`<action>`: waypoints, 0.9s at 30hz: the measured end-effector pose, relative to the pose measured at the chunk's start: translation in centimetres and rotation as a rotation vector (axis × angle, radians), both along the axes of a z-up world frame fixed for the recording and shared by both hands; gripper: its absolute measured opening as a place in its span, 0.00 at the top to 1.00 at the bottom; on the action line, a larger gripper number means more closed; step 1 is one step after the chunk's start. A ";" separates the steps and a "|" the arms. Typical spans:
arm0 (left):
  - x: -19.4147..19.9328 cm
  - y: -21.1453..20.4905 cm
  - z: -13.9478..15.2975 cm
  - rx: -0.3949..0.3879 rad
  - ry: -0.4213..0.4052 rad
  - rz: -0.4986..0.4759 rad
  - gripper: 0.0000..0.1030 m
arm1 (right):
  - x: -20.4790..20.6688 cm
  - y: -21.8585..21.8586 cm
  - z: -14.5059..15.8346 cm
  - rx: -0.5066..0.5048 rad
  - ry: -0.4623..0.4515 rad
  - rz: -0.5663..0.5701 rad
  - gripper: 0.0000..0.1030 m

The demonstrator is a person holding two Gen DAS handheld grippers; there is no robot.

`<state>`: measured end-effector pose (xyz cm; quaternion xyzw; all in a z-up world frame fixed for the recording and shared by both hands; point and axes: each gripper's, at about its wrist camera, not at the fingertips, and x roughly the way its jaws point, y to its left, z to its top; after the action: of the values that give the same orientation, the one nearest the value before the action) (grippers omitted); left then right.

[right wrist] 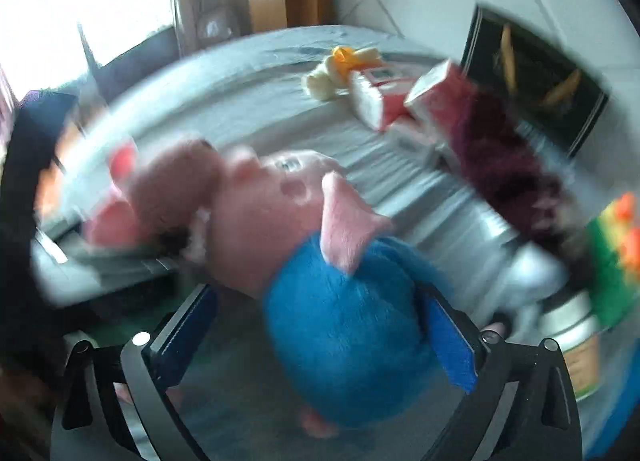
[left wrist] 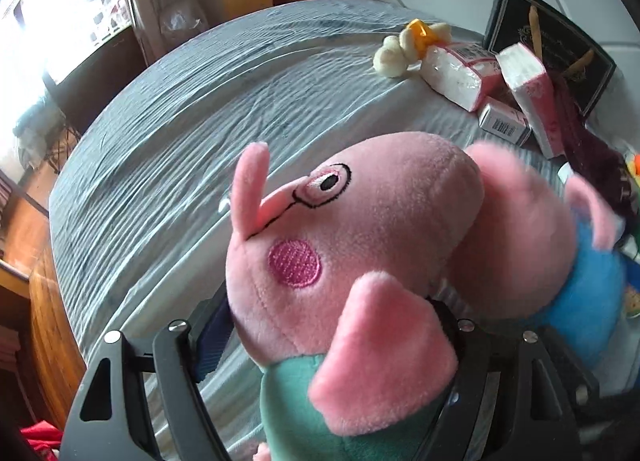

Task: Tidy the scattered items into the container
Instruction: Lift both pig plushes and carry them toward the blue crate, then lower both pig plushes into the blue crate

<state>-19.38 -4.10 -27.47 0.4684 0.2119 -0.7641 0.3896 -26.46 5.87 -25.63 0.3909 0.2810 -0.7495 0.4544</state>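
- Left wrist view: carrying looks to be the step in hand. The left claw [left wrist: 320, 373] is clamped on the green-shirted pig plush [left wrist: 344, 261], held above the bed [left wrist: 168, 133]; the next move calls for finding the container, which I cannot pick out here.
- Right wrist view, blurred: the right claw [right wrist: 320, 345] is closed around the blue-shirted pig plush [right wrist: 344, 325], fairly wide, lifted beside the other toy. Tissue packs [right wrist: 384, 101] lie near the bed's far edge.
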 end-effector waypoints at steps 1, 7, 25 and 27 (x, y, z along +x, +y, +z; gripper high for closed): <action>-0.4 0.1 -0.2 -0.007 -0.005 -0.006 0.24 | -0.2 0.1 -0.5 0.054 0.073 -0.009 0.02; -1.0 -0.7 -0.6 -0.015 -0.009 -0.024 0.23 | -1.5 -0.8 -3.3 0.098 0.193 0.059 0.00; 1.3 3.2 9.7 -0.163 0.200 -0.151 0.25 | -1.7 6.7 6.5 -0.285 -0.045 -0.264 0.21; 2.1 3.9 12.1 -0.189 0.244 -0.186 0.25 | -0.8 7.5 8.5 -0.310 -0.013 -0.291 0.20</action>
<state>-17.25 -0.18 -15.39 0.3511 0.1406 -0.8645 0.3311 -27.22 13.42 -17.18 0.3575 0.1003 -0.8390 0.3978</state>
